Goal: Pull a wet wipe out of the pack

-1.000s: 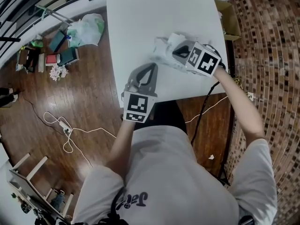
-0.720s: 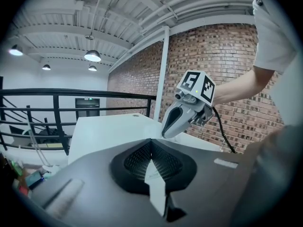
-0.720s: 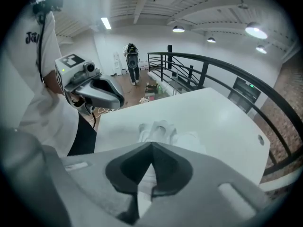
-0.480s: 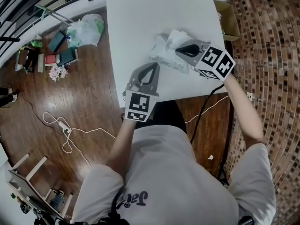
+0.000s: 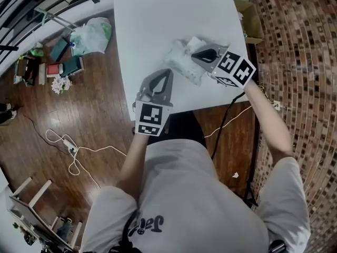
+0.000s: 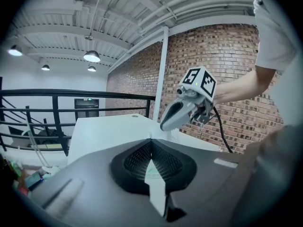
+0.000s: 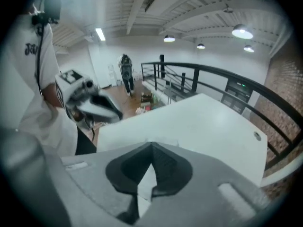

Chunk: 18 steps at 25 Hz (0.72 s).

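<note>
The wet wipe pack (image 5: 183, 66), white and crinkled, lies near the front edge of the white table (image 5: 158, 20). My right gripper (image 5: 196, 53) hangs over its far side, shut on a white wet wipe (image 5: 196, 41) that stands up out of the pack. In the right gripper view the jaws (image 7: 152, 145) are closed with a white strip showing between them. My left gripper (image 5: 168, 73) is shut at the pack's near left edge. Pale printed film shows between its closed jaws (image 6: 151, 141). The left gripper view also shows the right gripper (image 6: 182, 112) above the table.
The table's front edge runs just behind both grippers. A cardboard box (image 5: 247, 17) sits off the table's right side on the brick-pattern floor. Bags and boxes (image 5: 89, 36) and a white cable (image 5: 73, 146) lie on the wooden floor at the left.
The right gripper has risen and rolled, drawing the wipe up out of the pack, whose far side lifted with it. The left gripper has stayed where it was.
</note>
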Motion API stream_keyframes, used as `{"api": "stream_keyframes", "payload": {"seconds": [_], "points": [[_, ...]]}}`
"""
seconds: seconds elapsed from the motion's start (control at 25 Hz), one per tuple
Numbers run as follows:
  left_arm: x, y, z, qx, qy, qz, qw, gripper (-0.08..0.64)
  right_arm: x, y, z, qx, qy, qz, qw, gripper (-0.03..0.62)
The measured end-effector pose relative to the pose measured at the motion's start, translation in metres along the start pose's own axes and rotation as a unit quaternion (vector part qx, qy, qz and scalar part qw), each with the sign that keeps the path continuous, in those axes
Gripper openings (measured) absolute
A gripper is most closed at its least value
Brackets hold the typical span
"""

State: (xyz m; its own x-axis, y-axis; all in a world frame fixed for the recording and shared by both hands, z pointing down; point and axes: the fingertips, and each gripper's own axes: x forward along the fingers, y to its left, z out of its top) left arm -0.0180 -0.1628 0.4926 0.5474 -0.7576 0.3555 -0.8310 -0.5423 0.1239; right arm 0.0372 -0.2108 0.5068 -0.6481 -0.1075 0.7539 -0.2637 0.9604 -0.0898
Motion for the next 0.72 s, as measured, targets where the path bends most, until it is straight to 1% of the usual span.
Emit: {"api": "stream_keyframes", "payload": {"seconds": [0.08,0.12,0.24,0.36,0.48,0.6,0.72], "points": [[-0.002,-0.003,0.000,0.000,-0.002,-0.003,1.0000,0.014,-0.018,-0.003,0.013,0.009,-0.025,-0.017,1.000,-0.011],[-0.002,-0.001,0.000,-0.002,-0.002,-0.002,1.0000,0.014,-0.023,-0.009,0.015,0.014,-0.028,-0.028,0.999,-0.011],[-0.005,-0.002,-0.002,-0.004,0.000,0.000,1.0000,0.014,-0.034,-0.007,0.015,0.031,-0.042,-0.031,0.998,-0.011],[-0.002,-0.004,0.001,0.000,-0.002,-0.004,1.0000,0.014,-0.048,0.000,0.025,0.019,-0.056,-0.052,0.997,-0.011],[-0.004,-0.004,0.003,0.002,-0.004,-0.008,1.0000,0.014,-0.058,0.000,0.038,0.017,-0.073,-0.075,0.994,-0.011],[-0.005,-0.006,0.007,0.006,-0.007,-0.011,0.9999,0.014,-0.074,0.000,0.054,0.022,-0.101,-0.086,0.991,-0.011],[-0.006,-0.008,0.010,0.011,-0.010,-0.014,0.9998,0.014,-0.091,0.001,0.071,0.017,-0.125,-0.097,0.987,-0.011]]}}
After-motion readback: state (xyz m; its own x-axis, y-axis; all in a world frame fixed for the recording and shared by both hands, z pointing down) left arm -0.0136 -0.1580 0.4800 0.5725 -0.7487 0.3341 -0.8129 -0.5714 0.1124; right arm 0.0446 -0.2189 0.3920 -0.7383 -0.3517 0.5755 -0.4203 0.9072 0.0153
